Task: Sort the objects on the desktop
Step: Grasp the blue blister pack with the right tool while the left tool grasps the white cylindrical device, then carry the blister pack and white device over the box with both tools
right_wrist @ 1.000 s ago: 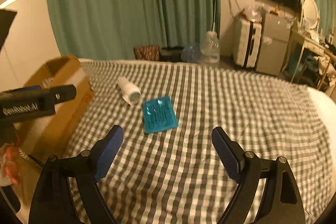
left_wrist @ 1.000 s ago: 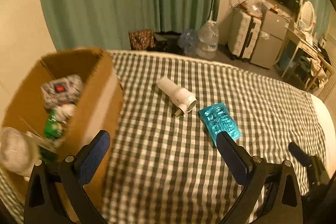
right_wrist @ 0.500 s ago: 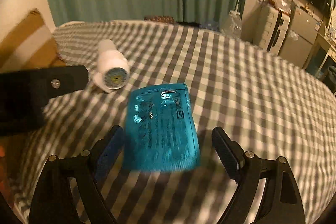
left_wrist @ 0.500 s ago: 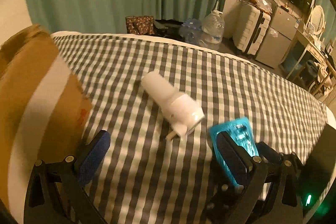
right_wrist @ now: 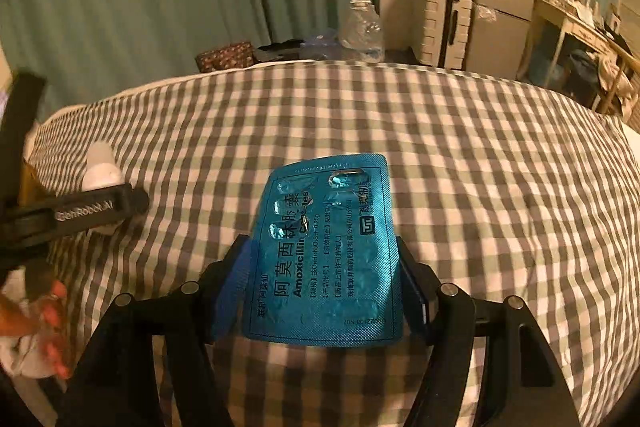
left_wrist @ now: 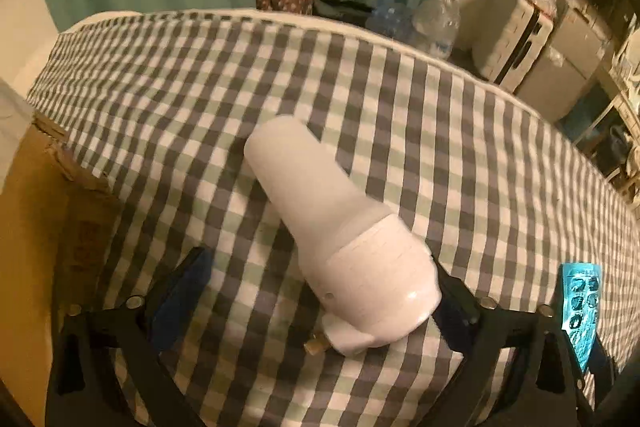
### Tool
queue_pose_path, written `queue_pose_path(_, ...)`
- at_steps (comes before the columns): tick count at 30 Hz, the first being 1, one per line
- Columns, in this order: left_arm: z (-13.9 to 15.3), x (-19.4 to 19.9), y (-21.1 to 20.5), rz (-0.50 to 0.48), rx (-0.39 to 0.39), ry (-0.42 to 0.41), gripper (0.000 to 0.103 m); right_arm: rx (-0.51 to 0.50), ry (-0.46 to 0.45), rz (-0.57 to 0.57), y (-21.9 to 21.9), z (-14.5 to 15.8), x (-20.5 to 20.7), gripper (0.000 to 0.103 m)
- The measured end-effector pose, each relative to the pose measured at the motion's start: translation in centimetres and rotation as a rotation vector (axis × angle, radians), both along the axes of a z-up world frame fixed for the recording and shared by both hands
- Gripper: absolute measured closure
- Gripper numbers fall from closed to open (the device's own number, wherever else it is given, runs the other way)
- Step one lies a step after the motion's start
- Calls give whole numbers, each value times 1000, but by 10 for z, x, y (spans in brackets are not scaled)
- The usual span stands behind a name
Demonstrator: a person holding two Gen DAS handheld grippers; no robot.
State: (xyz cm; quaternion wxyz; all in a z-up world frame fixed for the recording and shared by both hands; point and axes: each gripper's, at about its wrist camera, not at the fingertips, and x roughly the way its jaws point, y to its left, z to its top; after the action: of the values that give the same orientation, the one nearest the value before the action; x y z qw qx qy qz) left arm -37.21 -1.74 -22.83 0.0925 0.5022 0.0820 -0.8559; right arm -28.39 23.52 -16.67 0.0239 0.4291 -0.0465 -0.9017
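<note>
The left gripper (left_wrist: 320,287) stood wide open around the white plug-in device (left_wrist: 340,227), which lay on the checked bedcover (left_wrist: 480,147); its right finger touched the device's broad end, its left finger stood apart. The right gripper (right_wrist: 324,267) had its jaws narrowed on the blue blister pack (right_wrist: 328,247), both pads against the pack's long edges. Only the right wrist view showed the pack's printed face and the left gripper's arm beside the device. Only the left wrist view showed the cardboard box (left_wrist: 36,227) at the bedcover's left edge.
</note>
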Motion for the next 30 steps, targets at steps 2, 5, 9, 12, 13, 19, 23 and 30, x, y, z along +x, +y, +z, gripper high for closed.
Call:
queue_pose_path(2,3,4,6,-56,-42,1,30,-16,5,-6,4,2,0,36)
queue_pose_path(5,11,13,12,-114,-64,15,48,-47,3,-8,11,4,1,36)
queue_pose_path(9,14,30,7,-119,-33,12,48,-72,9,7,18,11,-3,36)
queue_pose_path(12,28,50,11,-143,-20,35,48,-65,25,9,21,21,8,36)
queue_pose_path(13,33,57,12,-147,-16,45,48,-70,32,8,22,28,17,36)
queue_pose_path(19,78,95,22,-202,49,99,48,-75,105,7,19,68,53,36)
queue_pose_path(23,119,126,28,-249,31,163,48,-63,140,17,12,96,82,36)
queue_pose_path(30,194,180,20,-273,-10,294,48,-84,216,41,-5,151,128,36)
